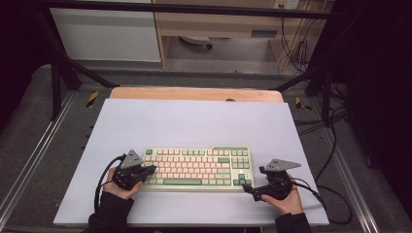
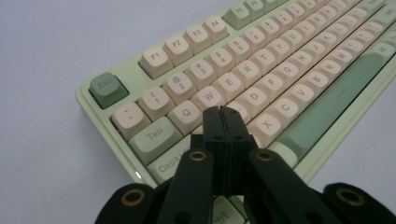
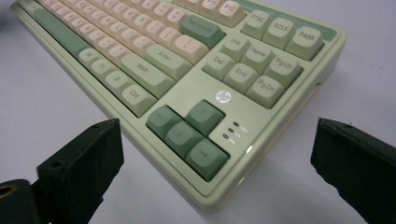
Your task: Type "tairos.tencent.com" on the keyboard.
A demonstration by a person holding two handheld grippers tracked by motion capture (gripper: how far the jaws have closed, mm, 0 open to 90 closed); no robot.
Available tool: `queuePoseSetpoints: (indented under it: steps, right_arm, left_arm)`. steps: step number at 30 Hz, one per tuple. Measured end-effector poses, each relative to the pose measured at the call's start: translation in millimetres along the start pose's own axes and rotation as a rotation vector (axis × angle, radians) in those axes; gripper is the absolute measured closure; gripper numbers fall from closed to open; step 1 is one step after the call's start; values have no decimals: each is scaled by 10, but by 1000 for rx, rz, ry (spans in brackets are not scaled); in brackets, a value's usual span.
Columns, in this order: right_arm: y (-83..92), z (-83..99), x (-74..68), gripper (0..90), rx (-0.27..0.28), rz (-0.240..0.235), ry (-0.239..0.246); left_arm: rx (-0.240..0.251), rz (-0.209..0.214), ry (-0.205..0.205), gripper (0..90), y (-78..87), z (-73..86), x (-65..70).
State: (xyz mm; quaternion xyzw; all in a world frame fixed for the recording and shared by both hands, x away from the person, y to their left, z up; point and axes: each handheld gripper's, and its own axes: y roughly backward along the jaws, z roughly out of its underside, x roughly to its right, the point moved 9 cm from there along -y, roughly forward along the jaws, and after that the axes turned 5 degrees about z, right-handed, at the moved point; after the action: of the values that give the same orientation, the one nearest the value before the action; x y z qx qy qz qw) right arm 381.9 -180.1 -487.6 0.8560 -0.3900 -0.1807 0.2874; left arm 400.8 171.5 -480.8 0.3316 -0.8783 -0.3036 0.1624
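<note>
A pale green keyboard [image 1: 194, 167] with cream and green keys lies near the front of the white board. My left gripper [image 1: 153, 169] rests at its left end. In the left gripper view its black jaws [image 2: 222, 114] are pressed together with nothing between them, and the tips sit over the keys just right of Caps Lock on the keyboard [image 2: 261, 70]. My right gripper [image 1: 250, 191] is at the keyboard's front right corner. In the right gripper view it [image 3: 217, 130] stands wide open, and the arrow-key corner of the keyboard [image 3: 187, 88] lies between the two jaws, apart from both.
The white board [image 1: 194, 121] covers a wooden table whose far edge [image 1: 194, 93] shows behind it. Black frame bars run along both sides. Loose cables [image 1: 335, 204] trail on the grey floor to the right. The board behind the keyboard is bare.
</note>
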Motion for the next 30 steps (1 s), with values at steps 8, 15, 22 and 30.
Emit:
queuePoseSetpoints:
  steps: [8,15,22,30]
  right_arm:
    - [-26,-130,-164,250,27,-30,28]
    - [-94,-223,-289,424,28,-54,54]
    - [-206,-350,-472,516,35,-85,84]
    - [-319,-479,-607,642,38,-106,79]
  left_arm:
    - [6,3,0,900,6,-10,7]
    - [9,6,0,900,5,-13,6]
    - [11,8,-1,900,6,-15,7]
    - [14,7,-3,900,10,-20,4]
